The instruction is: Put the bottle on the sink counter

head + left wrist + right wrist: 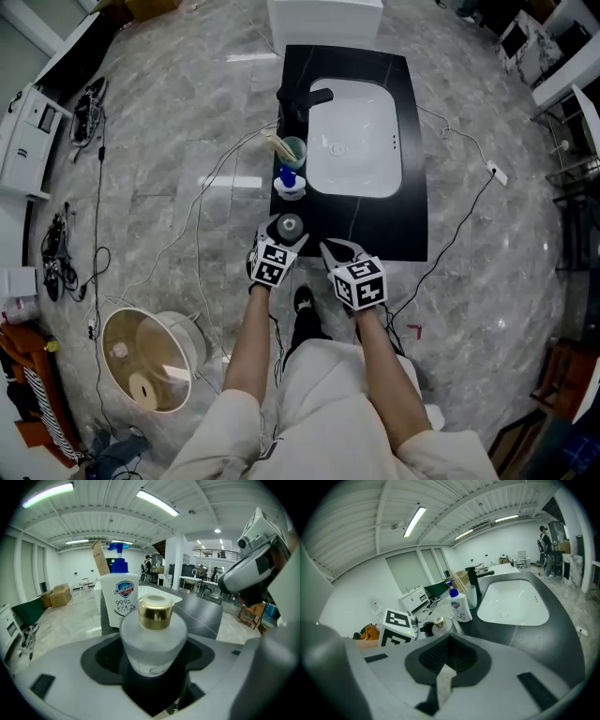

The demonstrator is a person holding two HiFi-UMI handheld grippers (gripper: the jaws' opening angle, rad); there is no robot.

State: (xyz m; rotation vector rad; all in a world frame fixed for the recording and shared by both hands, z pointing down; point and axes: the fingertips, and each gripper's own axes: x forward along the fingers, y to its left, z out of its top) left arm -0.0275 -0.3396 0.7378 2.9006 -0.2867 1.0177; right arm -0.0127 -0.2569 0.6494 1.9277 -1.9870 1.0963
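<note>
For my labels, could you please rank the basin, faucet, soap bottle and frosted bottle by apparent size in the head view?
1. The basin, by far.
2. The faucet.
3. The soap bottle and the frosted bottle: too alike from above to rank.

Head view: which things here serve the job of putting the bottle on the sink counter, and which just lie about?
Job: frosted bottle with gold cap; left gripper holding it; black sink counter.
Lying about: soap pump bottle; green cup; black faucet; floor cables.
</note>
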